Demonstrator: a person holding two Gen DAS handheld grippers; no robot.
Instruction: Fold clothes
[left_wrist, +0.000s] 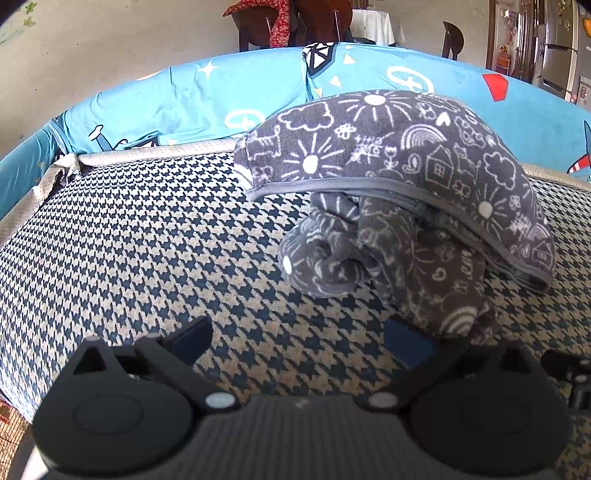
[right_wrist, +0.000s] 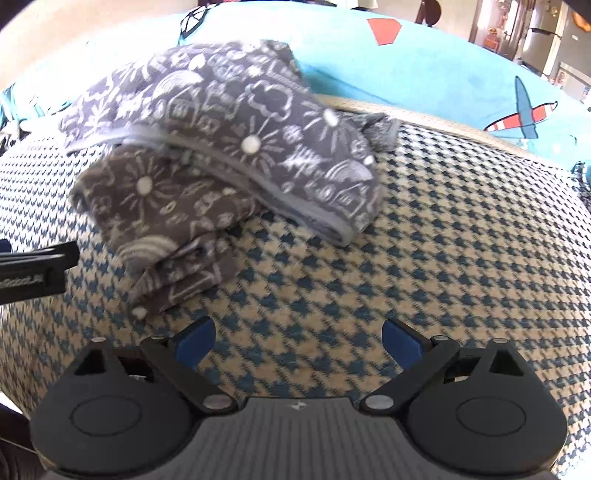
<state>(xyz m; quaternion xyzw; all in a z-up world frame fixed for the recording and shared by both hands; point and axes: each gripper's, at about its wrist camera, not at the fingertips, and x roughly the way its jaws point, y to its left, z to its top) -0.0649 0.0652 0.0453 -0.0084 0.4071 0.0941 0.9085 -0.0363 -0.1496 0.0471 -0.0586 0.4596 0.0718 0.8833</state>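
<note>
One grey printed garment (left_wrist: 399, 177), bunched in a single heap on the houndstooth cushion (left_wrist: 129, 240), toward its back edge. One blue patterned backrest cover (left_wrist: 184, 99) along that back edge. Two tools: left tool (left_wrist: 299, 341), right tool (right_wrist: 298, 339), two fingers each. At least two dark chairs (left_wrist: 453, 40) beyond.

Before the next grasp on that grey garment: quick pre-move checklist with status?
1. Left tongs open and empty: ok.
2. Right tongs open and empty: ok.
3. Grey patterned garment lying flat for folding: not ok, bunched in a heap with a hemmed layer draped on top.
4. Hem edge visible to grab: ok.
5. Houndstooth cushion surface around the garment free of other items: ok in view.
6. Sleeves or legs located: cannot tell.
</note>
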